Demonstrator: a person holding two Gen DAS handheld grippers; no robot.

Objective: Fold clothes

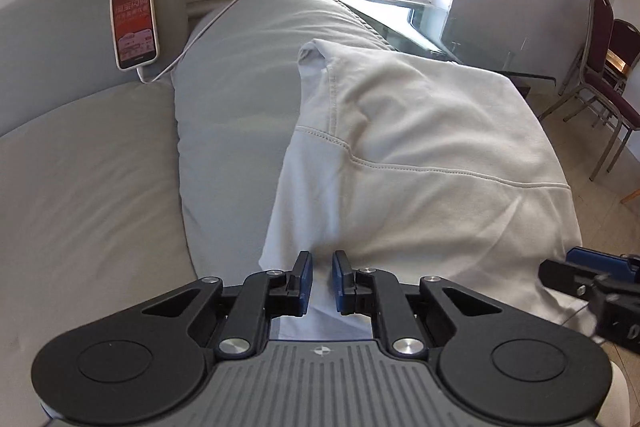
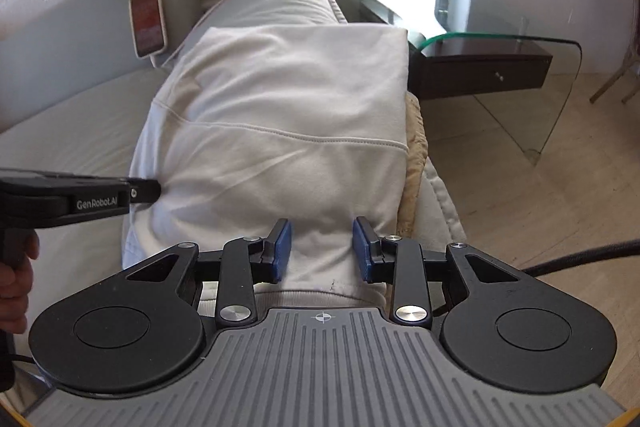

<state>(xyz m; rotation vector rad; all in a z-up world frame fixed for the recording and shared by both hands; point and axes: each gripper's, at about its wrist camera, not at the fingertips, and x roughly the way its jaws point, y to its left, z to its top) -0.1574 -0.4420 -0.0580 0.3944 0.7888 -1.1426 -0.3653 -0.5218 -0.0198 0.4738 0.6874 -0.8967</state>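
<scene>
White garment [image 1: 420, 155]: one; phone [image 1: 135, 26]: one.

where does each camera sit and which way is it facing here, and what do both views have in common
Left wrist: sits on the left hand-held gripper, looking forward and down over the white garment toward the phone and window; the right hand-held gripper shows at the right edge.
Right wrist: sits on the right hand-held gripper, looking down along the garment toward the glass table; the left hand-held gripper and the person's hand show at left.
Shared: garment, phone, window, gray cushion.
</scene>
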